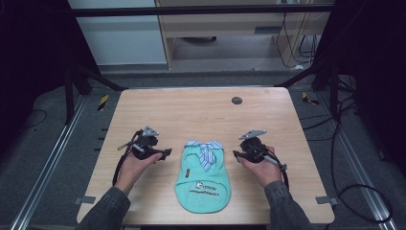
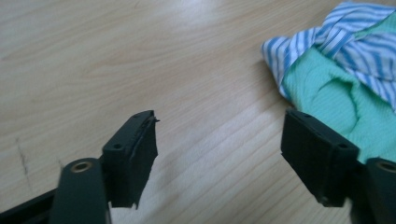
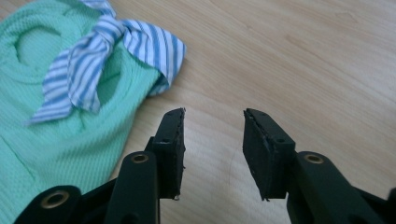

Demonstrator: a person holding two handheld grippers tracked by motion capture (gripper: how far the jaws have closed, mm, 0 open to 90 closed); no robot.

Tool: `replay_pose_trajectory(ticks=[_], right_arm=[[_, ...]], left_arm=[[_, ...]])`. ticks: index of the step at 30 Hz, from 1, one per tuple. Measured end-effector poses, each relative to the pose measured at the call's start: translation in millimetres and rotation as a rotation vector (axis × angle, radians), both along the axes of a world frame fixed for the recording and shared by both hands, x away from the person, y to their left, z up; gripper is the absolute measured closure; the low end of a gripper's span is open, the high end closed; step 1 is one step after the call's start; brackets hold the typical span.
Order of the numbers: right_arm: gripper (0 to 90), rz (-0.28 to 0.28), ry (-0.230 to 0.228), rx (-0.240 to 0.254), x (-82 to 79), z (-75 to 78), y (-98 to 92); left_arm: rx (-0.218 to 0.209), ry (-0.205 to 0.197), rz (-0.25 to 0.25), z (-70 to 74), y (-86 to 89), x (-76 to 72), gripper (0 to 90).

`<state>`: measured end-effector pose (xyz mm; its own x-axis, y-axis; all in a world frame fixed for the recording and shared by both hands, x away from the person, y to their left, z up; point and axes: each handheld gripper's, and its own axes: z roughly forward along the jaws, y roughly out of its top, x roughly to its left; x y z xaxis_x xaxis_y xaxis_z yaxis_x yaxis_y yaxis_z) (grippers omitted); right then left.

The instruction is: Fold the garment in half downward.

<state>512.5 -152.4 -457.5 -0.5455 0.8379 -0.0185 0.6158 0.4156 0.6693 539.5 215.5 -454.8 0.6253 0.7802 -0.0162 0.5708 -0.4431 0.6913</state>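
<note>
- High view puts the small green garment (image 1: 203, 178) flat on the wooden table (image 1: 201, 110), near the table's front edge and midway between our two hands, its striped collar (image 1: 206, 149) at the end away from us.
- Left of the garment, our left gripper (image 1: 165, 153) rests just beside the collar without touching cloth; in the left gripper view its jaws stand wide apart with bare wood between them, and the striped collar (image 2: 327, 44) lies past the tip of one jaw.
- Right of the garment, our right gripper (image 1: 235, 153) sits near the collar too; in the right gripper view its jaws are parted, less widely, over bare table, with the green garment (image 3: 51, 135) off beside one jaw.
- We judge that we are at the approach step: both tools are lined up on the collar end and nothing is pinched yet.
- The next move, as we read it, calls for sliding each gripper inward until one jaw slips under a cloth edge, then closing on a single layer.
- Hard to make out: the print on the garment's lower half is too small to read, and we cannot tell how many layers the knotted collar hides.
- Each gripper view cuts off the hem.
</note>
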Motion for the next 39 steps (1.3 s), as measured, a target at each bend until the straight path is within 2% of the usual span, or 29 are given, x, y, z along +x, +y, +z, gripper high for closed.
replay_pose_trajectory(ticks=[6,8,10,12,13,15,17,20,25,27,30,31,32,35,38,39], right_arm=[[73.9,0.043,-0.006,0.025,15.8,10.3,17.4],[77.9,0.049,0.000,0.042,21.5,12.1,24.8],[80.3,0.062,-0.001,0.053,27.8,12.4,32.2],[82.4,0.066,0.002,0.051,33.8,11.5,39.3],[82.4,0.066,0.002,0.051,33.8,11.5,39.3],[83.2,0.069,0.016,0.050,42.6,6.9,46.5],[82.7,0.061,0.026,0.059,47.7,2.3,49.3],[80.6,0.055,0.039,0.065,53.6,-3.1,50.8],[73.8,0.039,0.056,0.075,58.5,-5.7,50.2],[69.1,0.032,0.066,0.082,61.4,-6.8,49.3],[65.9,0.032,0.075,0.079,62.6,-8.4,50.1],[62.7,0.033,0.083,0.069,63.8,-9.8,50.8],[61.0,0.027,0.096,0.067,63.9,-10.1,52.4],[59.5,0.027,0.096,0.057,64.4,-10.4,54.3],[58.5,0.022,0.119,0.043,65.4,-11.7,59.0],[58.2,0.025,0.129,0.040,65.7,-12.2,59.4]], left_arm=[[-0.005,-0.016,-0.020,12.2,-16.0,9.7,43.3],[-0.068,0.001,-0.022,16.5,-25.4,21.1,51.1],[-0.070,0.003,-0.027,16.8,-27.9,23.6,55.0],[-0.071,0.017,-0.047,17.0,-40.6,30.9,60.1],[-0.071,0.017,-0.047,17.0,-40.6,30.9,61.2],[-0.049,0.024,-0.066,17.2,-50.5,36.6,62.9],[-0.053,0.034,-0.077,16.5,-55.8,41.0,65.0],[-0.023,0.046,-0.092,14.4,-63.7,46.2,65.2],[-0.020,0.059,-0.103,9.7,-69.1,48.4,65.4],[-0.002,0.067,-0.112,7.2,-70.9,49.2,62.9],[0.005,0.083,-0.118,4.6,-71.6,49.6,61.4],[0.025,0.096,-0.119,1.2,-72.2,49.3,60.0],[0.024,0.096,-0.113,0.2,-72.5,48.8,59.2],[0.031,0.106,-0.114,-2.3,-72.8,48.1,59.1],[0.051,0.124,-0.108,-5.8,-73.4,48.6,58.2],[0.061,0.145,-0.107,-7.5,-73.9,49.7,58.2]])
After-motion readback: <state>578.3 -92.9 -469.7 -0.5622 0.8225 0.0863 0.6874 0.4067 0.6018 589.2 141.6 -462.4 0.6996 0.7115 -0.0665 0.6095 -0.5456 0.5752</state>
